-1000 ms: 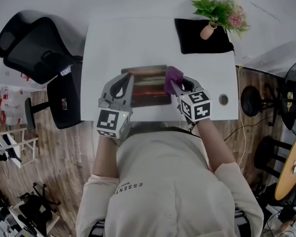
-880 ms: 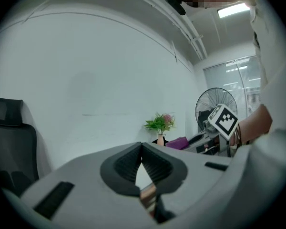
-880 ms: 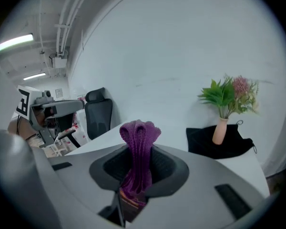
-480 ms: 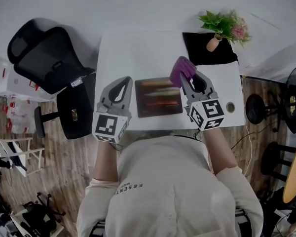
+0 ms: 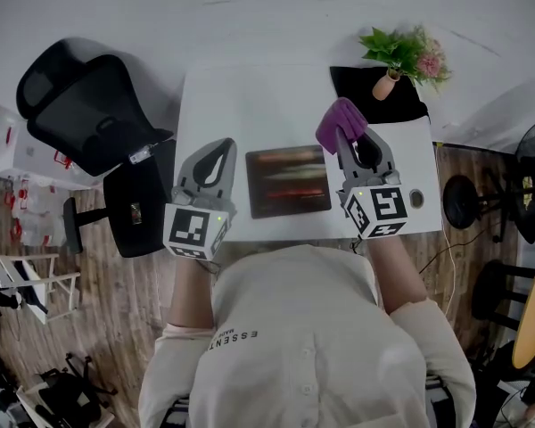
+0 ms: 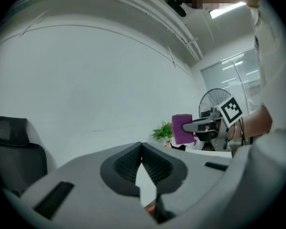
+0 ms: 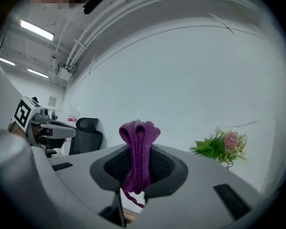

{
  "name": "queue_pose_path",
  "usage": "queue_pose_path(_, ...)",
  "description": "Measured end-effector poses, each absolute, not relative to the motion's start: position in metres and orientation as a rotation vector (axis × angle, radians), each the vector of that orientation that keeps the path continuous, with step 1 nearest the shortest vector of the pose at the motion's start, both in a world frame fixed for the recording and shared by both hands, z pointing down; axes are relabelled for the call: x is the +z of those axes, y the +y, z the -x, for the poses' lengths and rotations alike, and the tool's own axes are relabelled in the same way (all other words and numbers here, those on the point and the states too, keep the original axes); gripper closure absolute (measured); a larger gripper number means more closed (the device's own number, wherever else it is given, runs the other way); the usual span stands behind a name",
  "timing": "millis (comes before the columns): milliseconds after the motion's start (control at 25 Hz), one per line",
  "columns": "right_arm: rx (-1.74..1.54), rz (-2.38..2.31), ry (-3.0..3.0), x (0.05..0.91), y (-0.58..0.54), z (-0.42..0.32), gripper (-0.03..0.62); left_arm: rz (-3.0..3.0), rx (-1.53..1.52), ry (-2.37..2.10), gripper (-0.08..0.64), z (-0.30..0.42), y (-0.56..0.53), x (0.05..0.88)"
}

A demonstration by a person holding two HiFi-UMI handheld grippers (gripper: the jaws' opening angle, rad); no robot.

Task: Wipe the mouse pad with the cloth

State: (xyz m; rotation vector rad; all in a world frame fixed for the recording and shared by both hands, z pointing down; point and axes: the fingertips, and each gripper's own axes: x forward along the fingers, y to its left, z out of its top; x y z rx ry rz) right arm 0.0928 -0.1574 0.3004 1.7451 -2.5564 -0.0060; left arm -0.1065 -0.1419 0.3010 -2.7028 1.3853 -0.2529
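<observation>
A white tabletop (image 5: 250,96) fills the middle of the head view. A black office chair (image 5: 80,105) stands off its edge in the upper left of the frame. The person's pale-shirted torso (image 5: 294,346) takes up the lower middle.

A dark mat (image 5: 406,103) lies at the tabletop's upper right corner, with a potted plant (image 5: 401,47) of green leaves and pink flowers standing on it. The mouse pad (image 5: 287,181), dark with reddish bands, lies flat at the centre of the frame close to the tabletop's lower edge, between the two grippers.

The left gripper (image 5: 221,147) sits just left of the pad. In its own view the jaws meet at their tips with nothing between them (image 6: 142,147). That view also shows the other gripper at right of centre, in front of the white wall.

The right gripper (image 5: 346,134) sits at the pad's upper right. Its jaws are clamped on the cloth (image 5: 341,121), a purple bunched wad just off the pad's upper right corner. In the right gripper view the cloth (image 7: 139,151) stands pinched upright between the jaws, its folds bulging above them and a loose thread hanging below.
</observation>
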Motion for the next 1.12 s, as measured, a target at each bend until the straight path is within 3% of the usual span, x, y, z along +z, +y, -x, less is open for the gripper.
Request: queue_pose_path(1120,0.049,-1.587,-2.627,0.315,-0.154,-0.087,0.506,2.684,-0.28,1.427,0.558,0.086,-0.145,0.303)
